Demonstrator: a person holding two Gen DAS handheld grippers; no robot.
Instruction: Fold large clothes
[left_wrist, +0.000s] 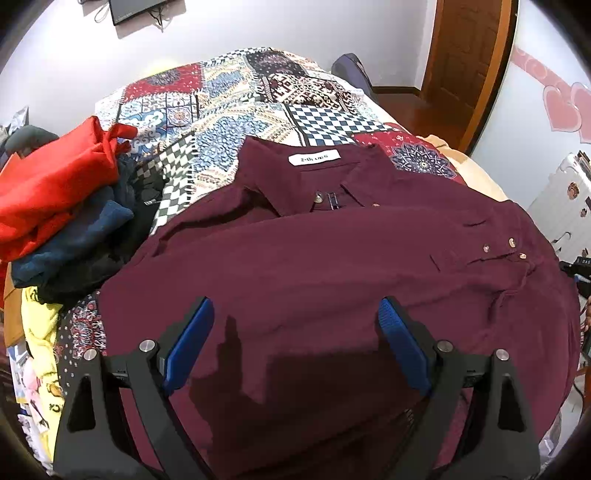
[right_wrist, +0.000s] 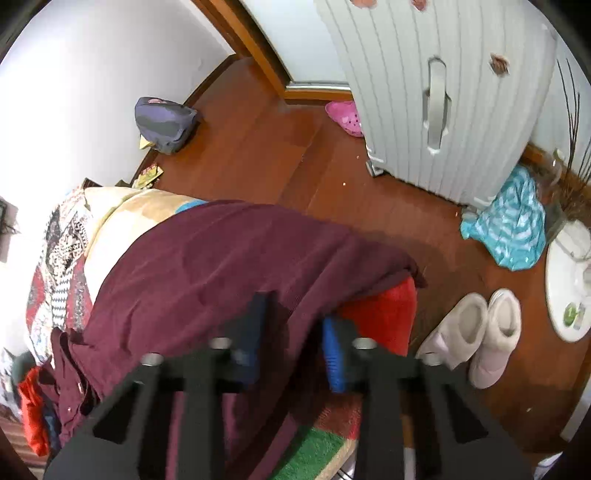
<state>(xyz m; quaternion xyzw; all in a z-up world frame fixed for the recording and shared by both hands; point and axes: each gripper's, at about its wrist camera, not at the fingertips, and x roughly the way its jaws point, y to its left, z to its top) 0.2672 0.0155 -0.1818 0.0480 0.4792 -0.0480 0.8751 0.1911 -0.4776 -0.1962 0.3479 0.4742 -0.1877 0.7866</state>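
- Right hand-held gripper (right_wrist: 295, 332): jaws drawn close, pinching the maroon shirt (right_wrist: 207, 273) at the bed (right_wrist: 122, 210) edge.
- Left hand-held gripper (left_wrist: 295, 332): jaws wide apart, empty, hovering above the shirt.
- Advice: take full fabric thickness; lift evenly, keeping the fold straight.

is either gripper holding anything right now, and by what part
The right gripper pinches the maroon shirt by a fold of fabric near its edge that hangs off the bed. The left gripper hangs open above the shirt, holding nothing.
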